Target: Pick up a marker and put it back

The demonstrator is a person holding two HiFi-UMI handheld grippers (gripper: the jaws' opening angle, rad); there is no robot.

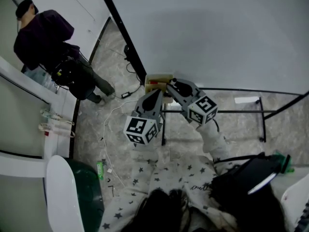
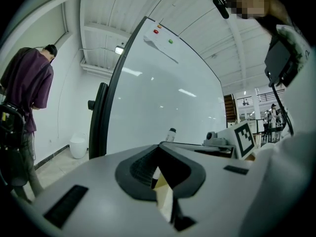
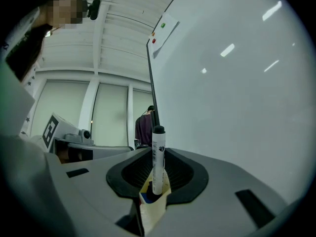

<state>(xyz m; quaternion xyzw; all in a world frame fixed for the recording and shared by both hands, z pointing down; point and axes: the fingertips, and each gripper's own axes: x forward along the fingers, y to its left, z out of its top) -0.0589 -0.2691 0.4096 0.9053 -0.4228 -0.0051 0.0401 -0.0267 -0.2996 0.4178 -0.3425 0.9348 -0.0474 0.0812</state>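
Note:
A white marker (image 3: 158, 159) with a black cap stands upright between the tan-taped jaws of my right gripper (image 3: 154, 191), which is shut on it. In the head view, my right gripper (image 1: 172, 85) reaches to a small yellowish box (image 1: 158, 77) at the foot of the whiteboard (image 1: 217, 33). My left gripper (image 1: 157, 94) sits just beside it, tips near the same box. In the left gripper view, the left gripper (image 2: 163, 191) has its pads together with nothing clearly between them, and the held marker (image 2: 171, 134) shows beyond it.
A person in a dark purple top (image 1: 43, 37) stands at the far left. Cables (image 1: 113, 115) trail over the marbled floor. The whiteboard's black stand legs (image 1: 263, 117) run to the right. A black bag (image 1: 246, 178) and a green bin (image 1: 87, 192) lie near my feet.

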